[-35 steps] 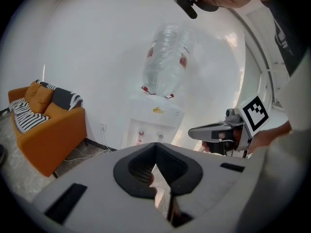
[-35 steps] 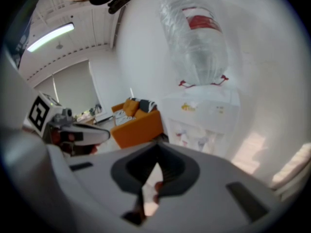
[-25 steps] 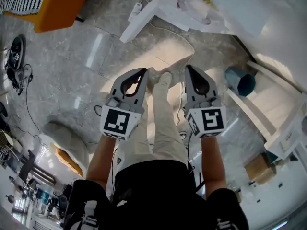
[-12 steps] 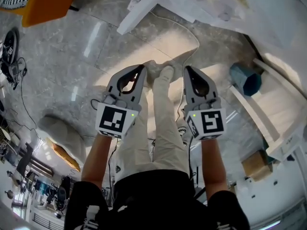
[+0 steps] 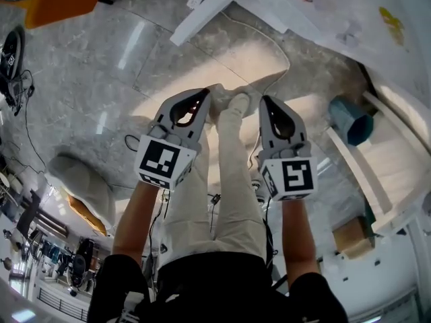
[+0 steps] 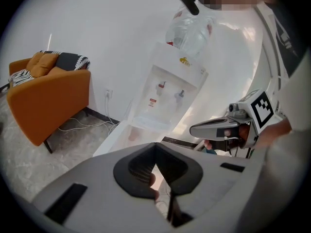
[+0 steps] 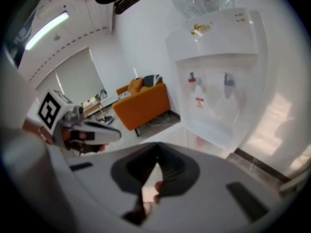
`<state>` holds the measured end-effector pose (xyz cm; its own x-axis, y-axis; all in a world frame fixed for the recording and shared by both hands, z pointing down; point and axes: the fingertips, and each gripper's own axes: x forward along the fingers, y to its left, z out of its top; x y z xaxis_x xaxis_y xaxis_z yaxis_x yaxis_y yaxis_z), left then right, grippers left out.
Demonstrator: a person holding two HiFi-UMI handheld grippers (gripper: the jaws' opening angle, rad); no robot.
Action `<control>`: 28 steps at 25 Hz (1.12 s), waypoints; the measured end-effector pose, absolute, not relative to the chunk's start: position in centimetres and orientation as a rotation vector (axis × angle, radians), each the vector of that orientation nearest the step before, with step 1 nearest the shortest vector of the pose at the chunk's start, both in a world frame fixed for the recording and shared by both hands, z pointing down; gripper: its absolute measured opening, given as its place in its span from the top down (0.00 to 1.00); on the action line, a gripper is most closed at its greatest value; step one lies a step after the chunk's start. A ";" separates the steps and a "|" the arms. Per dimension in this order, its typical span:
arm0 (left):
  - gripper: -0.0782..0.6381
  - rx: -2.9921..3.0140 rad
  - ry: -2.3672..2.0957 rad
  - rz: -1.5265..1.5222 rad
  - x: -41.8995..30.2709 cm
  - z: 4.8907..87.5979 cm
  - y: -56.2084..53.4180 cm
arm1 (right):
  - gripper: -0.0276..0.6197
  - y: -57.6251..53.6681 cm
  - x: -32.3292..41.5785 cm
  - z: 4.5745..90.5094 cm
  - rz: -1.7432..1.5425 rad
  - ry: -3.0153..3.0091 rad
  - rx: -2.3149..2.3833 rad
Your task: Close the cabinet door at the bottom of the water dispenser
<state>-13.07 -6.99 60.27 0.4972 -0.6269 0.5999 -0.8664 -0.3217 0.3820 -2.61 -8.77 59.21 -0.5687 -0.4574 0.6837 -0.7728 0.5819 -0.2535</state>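
Observation:
The white water dispenser (image 6: 176, 89) stands ahead with a bottle on top, and it also fills the right gripper view (image 7: 218, 67). Its bottom cabinet door (image 6: 112, 141) hangs open toward the left. From above, the door (image 5: 202, 15) shows as a white slab sticking out over the floor. My left gripper (image 5: 202, 94) and right gripper (image 5: 268, 102) are held side by side over the person's legs, short of the door. Both are shut with nothing between their jaws. Each shows in the other's view: the right gripper (image 6: 195, 129) and the left gripper (image 7: 115, 134).
An orange armchair (image 6: 46, 98) stands left of the dispenser, with a wall socket and cables (image 6: 92, 123) on the marble floor. A teal bin (image 5: 351, 120), a white rack (image 5: 380, 173) and a cardboard box (image 5: 351, 235) lie to the right. A pale cushion (image 5: 81, 184) lies left.
Both grippers have sunk lower together, still side by side and shut. The head view has swung a little, so the dispenser and the teal bin now sit farther right.

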 end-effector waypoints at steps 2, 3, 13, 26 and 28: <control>0.88 2.101 -1.222 0.478 -13.2 61.0 -7.1 | 0.91 -9.0 -3.0 60.0 0.730 -2.248 0.969; 0.88 2.110 -1.222 0.488 -13.4 61.4 -7.0 | 0.91 -9.0 -3.2 60.3 0.730 -2.247 0.966; 0.88 2.049 -1.183 0.527 -14.0 66.3 -6.6 | 0.91 -8.3 -4.0 62.8 0.705 -2.212 0.915; 0.79 1.925 -1.218 0.574 -18.5 72.1 -6.7 | 0.91 -6.8 -5.3 66.1 0.675 -2.167 0.846; 0.77 1.900 -1.256 0.565 -19.5 72.6 -7.5 | 0.91 -6.7 -5.6 66.3 0.666 -2.166 0.837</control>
<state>-19.48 -7.52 72.57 0.4142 -0.5650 0.7136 -0.9088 -0.2136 0.3584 -5.64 -6.66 66.32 -0.5380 -0.3598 0.7623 -0.7260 0.6573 -0.2021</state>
